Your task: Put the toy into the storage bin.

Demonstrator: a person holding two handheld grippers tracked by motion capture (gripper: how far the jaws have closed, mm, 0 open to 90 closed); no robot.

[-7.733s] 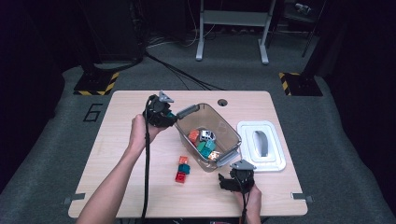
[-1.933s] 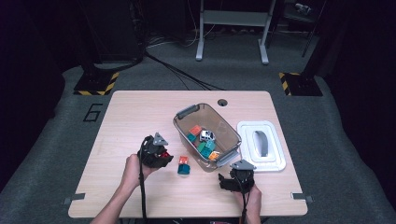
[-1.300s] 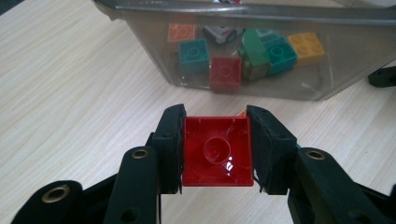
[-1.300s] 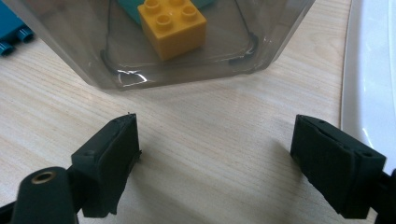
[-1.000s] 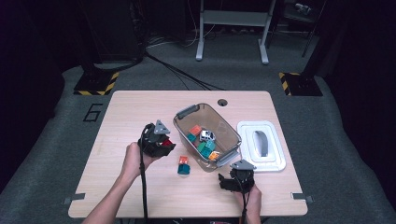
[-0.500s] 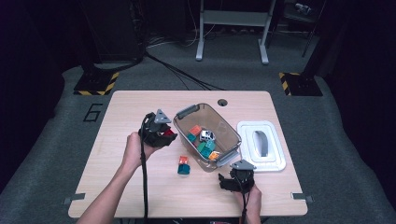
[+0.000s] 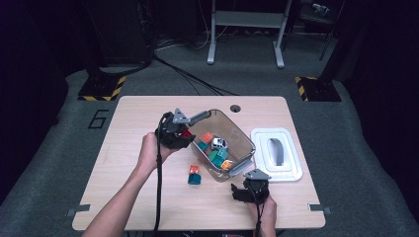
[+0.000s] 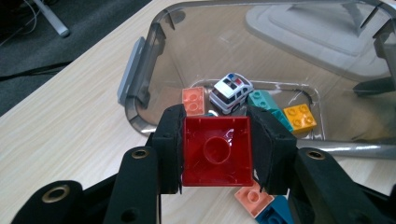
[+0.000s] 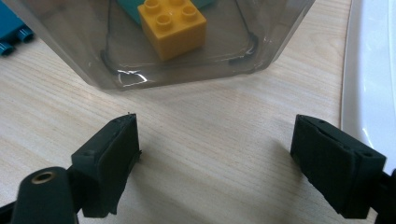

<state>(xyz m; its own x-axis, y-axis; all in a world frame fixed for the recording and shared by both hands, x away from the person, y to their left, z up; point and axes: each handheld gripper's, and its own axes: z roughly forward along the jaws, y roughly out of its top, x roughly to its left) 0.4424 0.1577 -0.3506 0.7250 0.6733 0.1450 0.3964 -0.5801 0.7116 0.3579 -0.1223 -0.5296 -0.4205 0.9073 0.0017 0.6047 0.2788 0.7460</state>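
Note:
My left gripper (image 7: 184, 132) is shut on a red brick (image 7: 186, 133) and holds it just above the left rim of the clear plastic bin (image 7: 245, 139). In the left gripper view the red brick (image 8: 215, 151) shows its hollow underside between the two pads, with the bin (image 8: 140, 84) beyond it. Inside lie a toy police car (image 8: 230, 92), an orange brick (image 8: 194, 100), a teal brick (image 8: 264, 100) and a yellow brick (image 8: 299, 116). My right gripper (image 7: 245, 191) rests on the table near the bin's front corner. Its jaws (image 9: 215, 154) stand open and apart over bare wood.
An orange brick (image 7: 194, 169) and a teal brick (image 7: 193, 178) lie on the table in front of the bin. The white lid (image 7: 276, 154) lies to the right of the bin. A cable hole (image 7: 235, 108) sits near the table's far edge.
The left gripper has risen from beside the loose bricks and moved away from me toward the bin's left rim, carrying the red brick. The right gripper has stayed still.

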